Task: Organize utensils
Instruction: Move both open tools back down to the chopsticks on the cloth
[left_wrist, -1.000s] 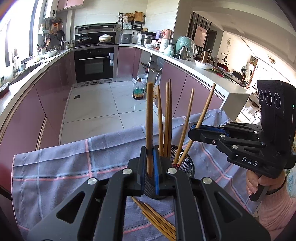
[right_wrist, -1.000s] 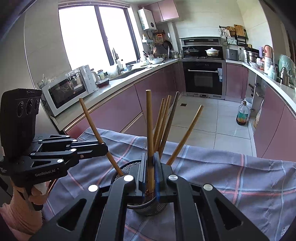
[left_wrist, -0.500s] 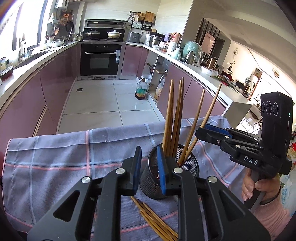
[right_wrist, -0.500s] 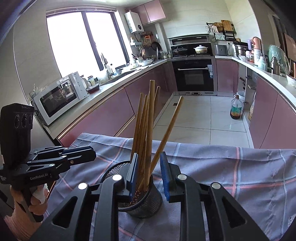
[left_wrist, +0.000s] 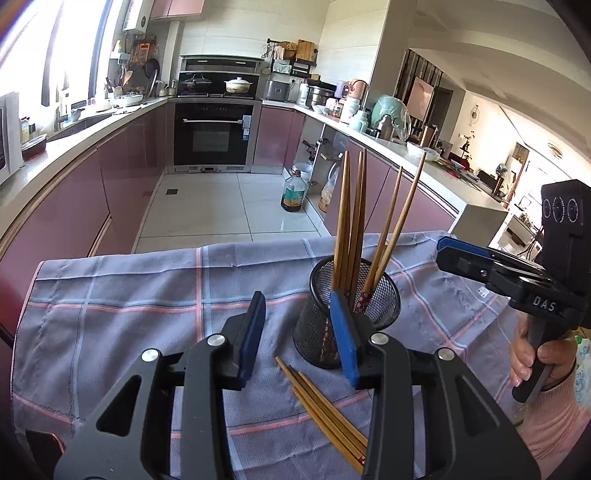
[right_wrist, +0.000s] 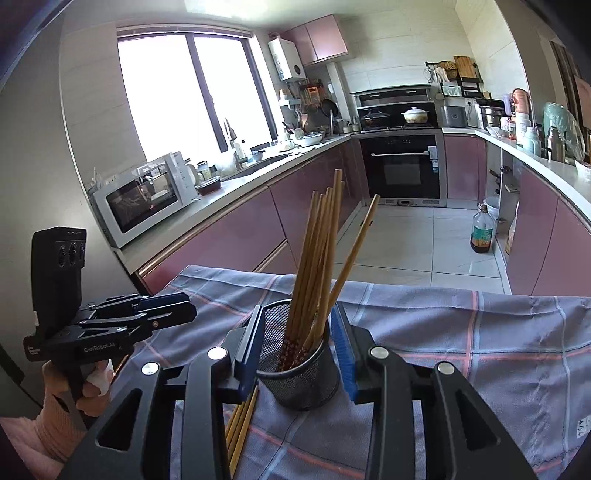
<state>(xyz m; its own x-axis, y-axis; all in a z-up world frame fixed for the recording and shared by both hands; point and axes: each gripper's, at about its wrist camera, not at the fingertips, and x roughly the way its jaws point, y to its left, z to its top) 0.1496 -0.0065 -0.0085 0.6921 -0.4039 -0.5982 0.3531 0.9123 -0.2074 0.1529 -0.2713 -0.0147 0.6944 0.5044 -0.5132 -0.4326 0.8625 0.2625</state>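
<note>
A black mesh cup (left_wrist: 376, 295) stands on the checked cloth (left_wrist: 147, 295) with several wooden chopsticks (left_wrist: 345, 221) upright in it. Three more chopsticks (left_wrist: 325, 410) lie flat on the cloth in front of it. My left gripper (left_wrist: 296, 299) hangs just left of the cup; its jaws are opening and hold nothing. In the right wrist view the cup (right_wrist: 299, 373) and its chopsticks (right_wrist: 314, 266) show between the fingers of my right gripper (right_wrist: 297, 310), whose jaws are opening without pressing on it. From the left wrist view the right gripper (left_wrist: 443, 245) sits apart, to the cup's right.
The cloth's far edge (right_wrist: 406, 291) drops to a tiled floor with an oil bottle (left_wrist: 293, 194). Purple cabinets, an oven (left_wrist: 214, 136) and a microwave (right_wrist: 144, 195) lie beyond. A hand (left_wrist: 543, 354) holds the right gripper; another hand (right_wrist: 92, 384) holds the left gripper (right_wrist: 186, 310).
Each gripper was shut on an upright chopstick over the cup. Both have let go, the chopsticks now stand in the cup, and both grippers have opened and drawn back.
</note>
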